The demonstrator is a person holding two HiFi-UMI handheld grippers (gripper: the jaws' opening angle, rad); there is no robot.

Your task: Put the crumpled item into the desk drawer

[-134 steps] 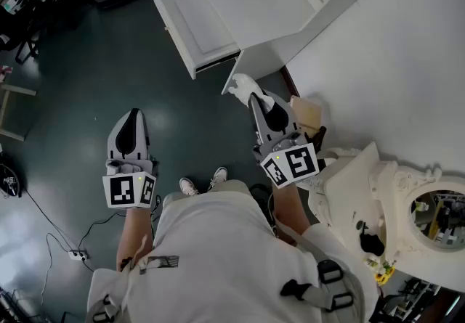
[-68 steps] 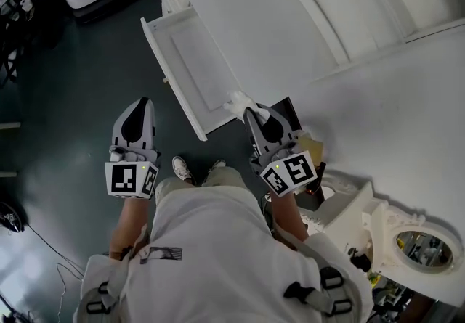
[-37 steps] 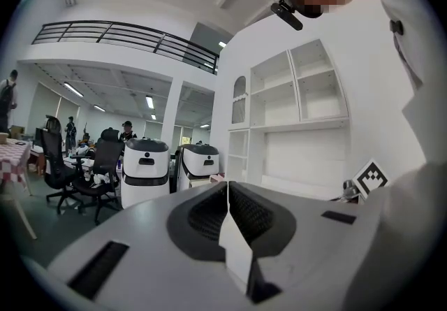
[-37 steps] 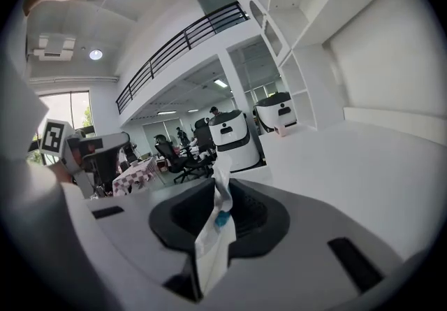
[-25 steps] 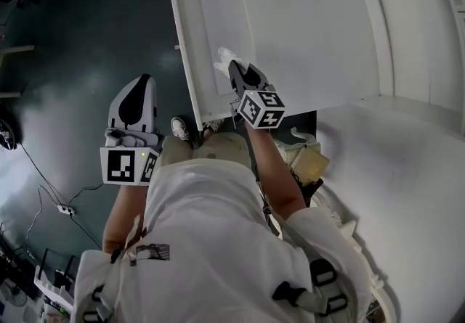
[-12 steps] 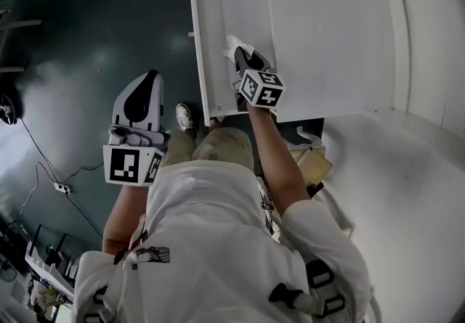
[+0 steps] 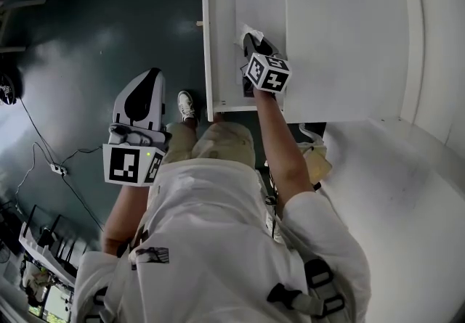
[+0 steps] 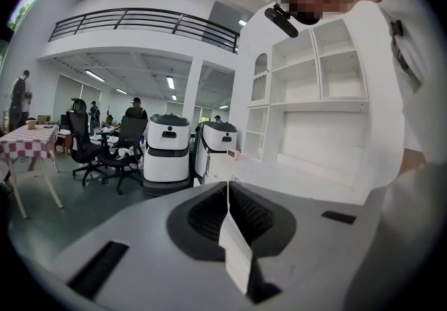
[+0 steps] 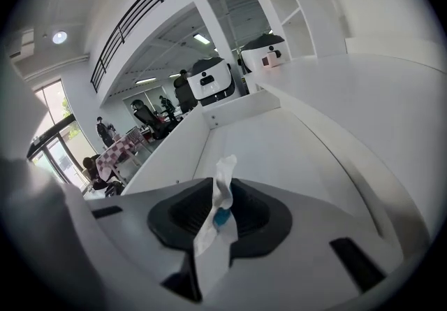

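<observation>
We see the crumpled item (image 9: 223, 180), a thin, wrinkled white sheet, pinched between the ribbed black pads of the right gripper (image 9: 216, 217). Its tip pokes past them, above the smooth white drawer (image 7: 205, 38) at upper centre of the head view. The left gripper (image 8: 228, 199) has its jaws together and empty.

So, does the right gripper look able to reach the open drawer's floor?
Probably yes: the right gripper, shut on the crumpled tissue, hangs over the open drawer, with bare floor ahead and nothing in between.
</observation>
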